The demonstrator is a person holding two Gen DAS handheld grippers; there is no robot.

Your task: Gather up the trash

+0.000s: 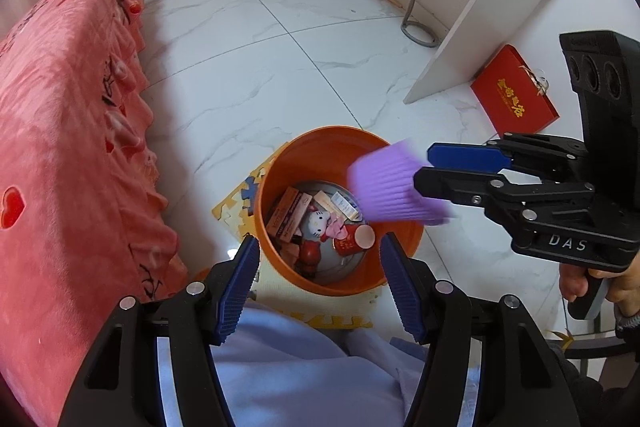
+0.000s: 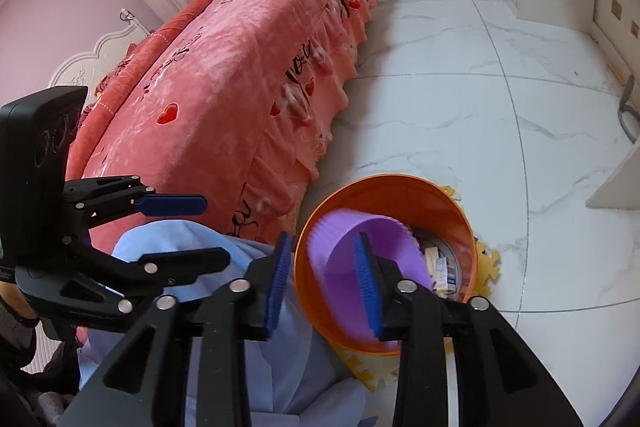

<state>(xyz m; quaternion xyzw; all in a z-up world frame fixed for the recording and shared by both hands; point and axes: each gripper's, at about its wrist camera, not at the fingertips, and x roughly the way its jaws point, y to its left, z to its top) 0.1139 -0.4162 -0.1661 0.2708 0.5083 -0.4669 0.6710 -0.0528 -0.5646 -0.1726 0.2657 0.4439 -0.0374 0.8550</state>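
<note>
An orange bin (image 1: 320, 151) stands on the floor and holds small boxes (image 1: 288, 211), a white cat toy (image 1: 316, 223) and a red paper cup (image 1: 354, 241). My left gripper (image 1: 320, 238) hangs open right above the bin's near rim, nothing between its fingers. A purple ribbed cup (image 1: 384, 187), blurred, is over the bin's right side at the tips of my right gripper (image 1: 422, 167). In the right wrist view the purple cup (image 2: 340, 247) sits tilted inside the bin (image 2: 384, 195). My right gripper (image 2: 324, 239) is open, its right finger against the cup, its left pad apart from it.
A bed with a pink cover (image 1: 60, 127) runs along the left. A yellow foam mat (image 1: 236, 203) lies under the bin. A red gift box (image 1: 514, 91) leans by a white desk (image 1: 480, 7). Light blue cloth (image 1: 300, 367) fills the near foreground. A hand (image 1: 576, 283) holds the right gripper.
</note>
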